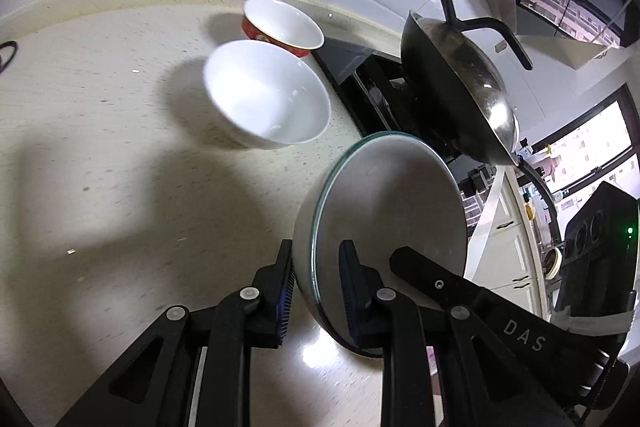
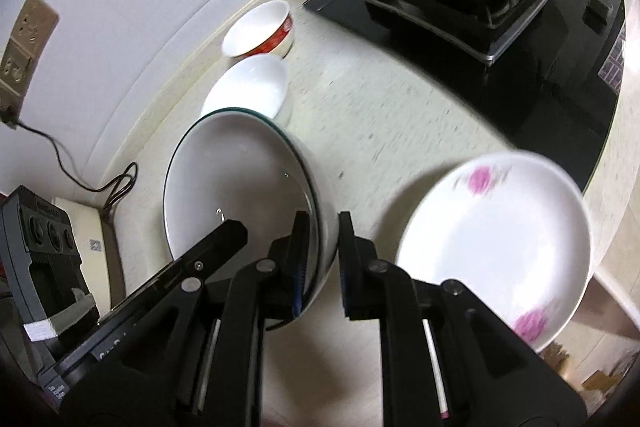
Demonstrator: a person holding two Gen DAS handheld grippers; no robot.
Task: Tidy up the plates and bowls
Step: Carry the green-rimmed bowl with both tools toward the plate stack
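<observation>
**Both grippers pinch the same bowl, tilted above the counter**

The left gripper (image 1: 316, 285) and the right gripper (image 2: 324, 259) each pinch the rim of the green-edged white ceramic bowl (image 1: 384, 211), held tilted. Beyond it, to the left in the left view, stands the plain white bowl (image 1: 266, 95), probably the nesting target, then the red-patterned white bowl (image 1: 282, 23). Only the right view shows the pink-flowered white plate (image 2: 494, 247).

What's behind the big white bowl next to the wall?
Right behind the plain white bowl sits a red-patterned bowl, close to the wall. Its front lower part is hidden by the white bowl, so I can't tell whether they touch.
</observation>
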